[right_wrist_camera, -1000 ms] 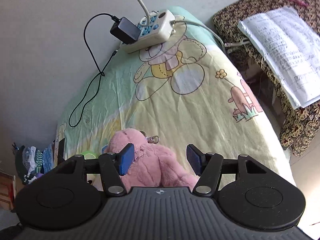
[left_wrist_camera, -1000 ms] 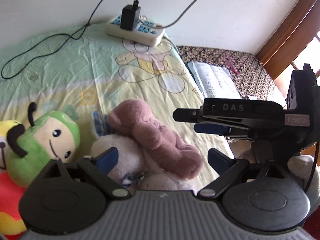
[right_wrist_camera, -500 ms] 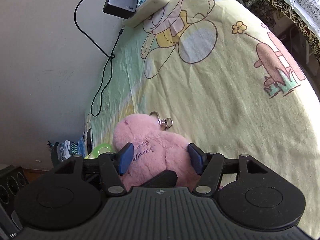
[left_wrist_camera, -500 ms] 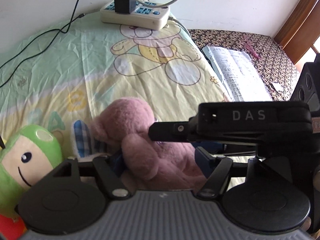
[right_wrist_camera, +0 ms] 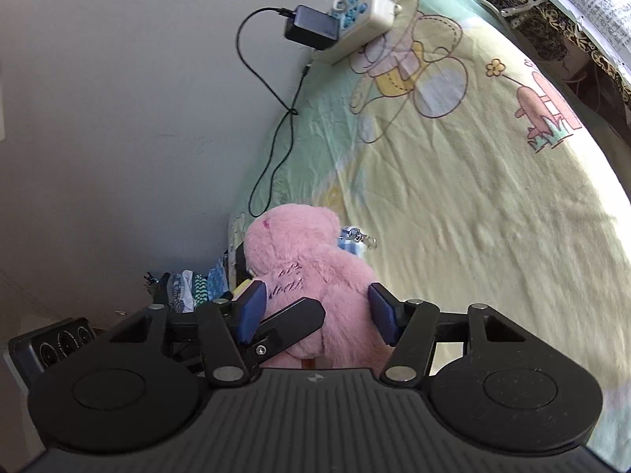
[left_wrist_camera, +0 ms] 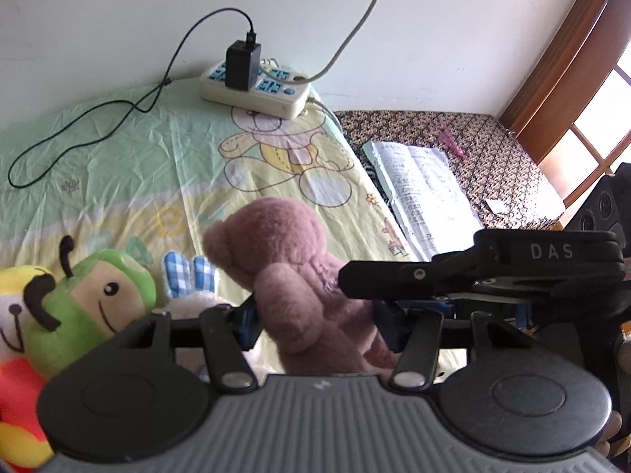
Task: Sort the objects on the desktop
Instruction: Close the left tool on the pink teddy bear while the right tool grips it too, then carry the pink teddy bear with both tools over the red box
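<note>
— What colour is the teddy bear [left_wrist_camera: 292,276]?
— Dusty pink, brighter pink from the right wrist camera [right_wrist_camera: 307,272], with dark stitched writing on its body.
— And the toys beside it?
— A green plush [left_wrist_camera: 94,299] with a beige face and black antennae; next to it a yellow toy [left_wrist_camera: 15,315], orange-red lower down. Blue-and-white checked ears [left_wrist_camera: 189,276] poke up, perhaps a rabbit's.
— The sheet [left_wrist_camera: 118,165]?
— Pale green and yellow, printed with a cartoon bear.
— The rest?
— A cream power strip [left_wrist_camera: 256,90] with blue sockets, a black charger [left_wrist_camera: 242,65], and a brown floral cloth [left_wrist_camera: 493,146] under a white book [left_wrist_camera: 422,193].
</note>
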Action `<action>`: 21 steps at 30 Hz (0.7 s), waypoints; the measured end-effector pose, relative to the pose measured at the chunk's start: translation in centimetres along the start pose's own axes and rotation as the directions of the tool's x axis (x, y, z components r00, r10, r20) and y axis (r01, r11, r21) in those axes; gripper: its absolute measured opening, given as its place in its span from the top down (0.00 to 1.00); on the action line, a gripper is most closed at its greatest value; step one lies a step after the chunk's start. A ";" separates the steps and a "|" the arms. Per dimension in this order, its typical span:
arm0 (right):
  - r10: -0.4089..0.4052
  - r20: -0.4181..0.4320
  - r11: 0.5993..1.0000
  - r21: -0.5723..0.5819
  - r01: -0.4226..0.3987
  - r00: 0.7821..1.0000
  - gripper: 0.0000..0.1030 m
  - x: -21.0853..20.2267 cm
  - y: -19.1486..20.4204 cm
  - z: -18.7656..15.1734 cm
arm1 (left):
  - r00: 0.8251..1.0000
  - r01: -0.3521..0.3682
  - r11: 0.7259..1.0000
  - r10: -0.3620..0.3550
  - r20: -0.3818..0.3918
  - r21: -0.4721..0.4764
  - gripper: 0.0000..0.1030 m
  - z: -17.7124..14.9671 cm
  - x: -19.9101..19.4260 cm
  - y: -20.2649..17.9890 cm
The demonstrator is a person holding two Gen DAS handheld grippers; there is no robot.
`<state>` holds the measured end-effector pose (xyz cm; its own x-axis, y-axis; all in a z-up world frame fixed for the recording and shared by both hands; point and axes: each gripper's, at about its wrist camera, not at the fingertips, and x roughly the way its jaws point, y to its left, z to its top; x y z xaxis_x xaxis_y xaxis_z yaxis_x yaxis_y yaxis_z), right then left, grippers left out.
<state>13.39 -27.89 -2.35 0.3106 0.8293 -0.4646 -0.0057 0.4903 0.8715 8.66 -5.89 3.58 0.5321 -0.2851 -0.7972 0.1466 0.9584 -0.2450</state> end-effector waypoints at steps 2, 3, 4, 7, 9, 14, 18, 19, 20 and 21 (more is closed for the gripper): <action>0.024 0.001 0.999 -0.026 -0.023 1.000 0.41 -0.4 1.5 -1.1 | 1.000 0.000 1.000 0.000 0.032 -0.006 0.43 -0.8 -2.3 0.4; 0.033 -0.001 0.999 -0.039 -0.033 0.999 0.40 -0.5 2.3 -1.8 | 0.999 -0.001 1.000 0.002 0.045 -0.013 0.43 -1.3 -3.4 0.7; 0.040 -0.004 0.998 -0.054 -0.040 0.999 0.40 -0.5 3.0 -2.5 | 0.998 -0.008 1.000 0.009 0.056 -0.017 0.43 -1.8 -4.4 0.9; 0.066 -0.032 0.994 -0.086 -0.068 0.997 0.40 0.3 5.0 -4.5 | 0.994 -0.048 0.999 0.050 0.099 -0.022 0.43 -3.8 -7.6 1.7; 0.082 -0.060 0.992 -0.096 -0.088 0.995 0.40 1.1 6.2 -5.8 | 0.990 -0.068 0.997 0.072 0.123 -0.036 0.43 -5.0 -9.4 2.7; 0.094 -0.113 0.983 -0.149 -0.111 0.989 0.40 3.8 9.9 -9.0 | 0.981 -0.092 0.991 0.108 0.163 -0.101 0.40 -7.6 -13.4 6.5; 0.103 -0.134 0.973 -0.191 -0.128 0.986 0.40 6.2 12.7 -11.5 | 0.971 -0.111 0.986 0.135 0.195 -0.126 0.39 -9.2 -16.1 9.6; 0.105 -0.136 0.970 -0.203 -0.132 0.985 0.40 7.1 13.6 -12.2 | 0.969 -0.113 0.985 0.139 0.203 -0.131 0.39 -9.6 -16.9 10.6; 0.109 -0.138 0.968 -0.210 -0.136 0.984 0.40 7.7 14.2 -12.9 | 0.967 -0.116 0.984 0.142 0.210 -0.134 0.39 -9.9 -17.5 11.5; 0.111 -0.139 0.967 -0.214 -0.139 0.984 0.40 8.4 14.9 -13.6 | 0.966 -0.118 0.983 0.146 0.212 -0.137 0.39 -10.1 -18.1 12.4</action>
<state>3.02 -10.02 4.60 0.1733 0.9078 -0.3821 -0.2520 0.4159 0.8738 -7.60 10.98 9.36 0.7124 -0.1332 -0.6890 -0.0331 0.9744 -0.2225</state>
